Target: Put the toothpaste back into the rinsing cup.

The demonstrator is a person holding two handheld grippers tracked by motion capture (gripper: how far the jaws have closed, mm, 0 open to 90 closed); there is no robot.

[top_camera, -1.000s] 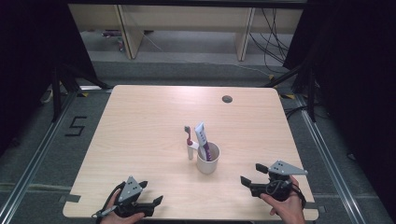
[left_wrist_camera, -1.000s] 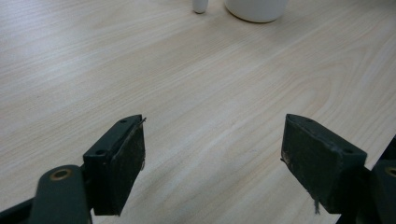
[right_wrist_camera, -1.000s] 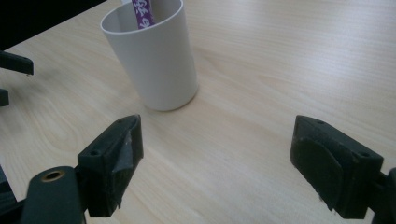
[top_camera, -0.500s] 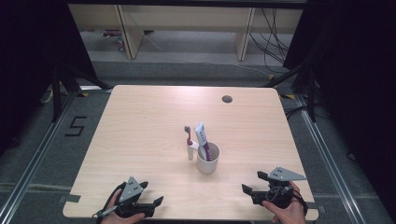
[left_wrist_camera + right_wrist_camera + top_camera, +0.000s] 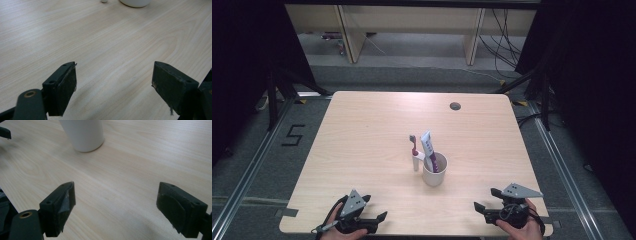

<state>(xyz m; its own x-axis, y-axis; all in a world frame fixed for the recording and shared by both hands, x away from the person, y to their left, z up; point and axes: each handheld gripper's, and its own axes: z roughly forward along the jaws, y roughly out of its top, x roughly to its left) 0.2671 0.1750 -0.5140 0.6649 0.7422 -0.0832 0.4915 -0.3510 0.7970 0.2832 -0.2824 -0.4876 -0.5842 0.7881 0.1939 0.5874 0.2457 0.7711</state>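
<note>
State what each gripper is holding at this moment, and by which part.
Nothing is held. The left gripper and the right gripper both have their jaws apart over bare table, short of the white cup.

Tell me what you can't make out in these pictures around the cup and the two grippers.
- White cup: its inside, hidden by its wall in the high view; its top, cut off by the edge in the right gripper view.
- Toothpaste tube: print too small to read, lower end hidden in the cup.
- Toothbrush: whether the white piece at its foot touches the cup, too small to tell.
</note>
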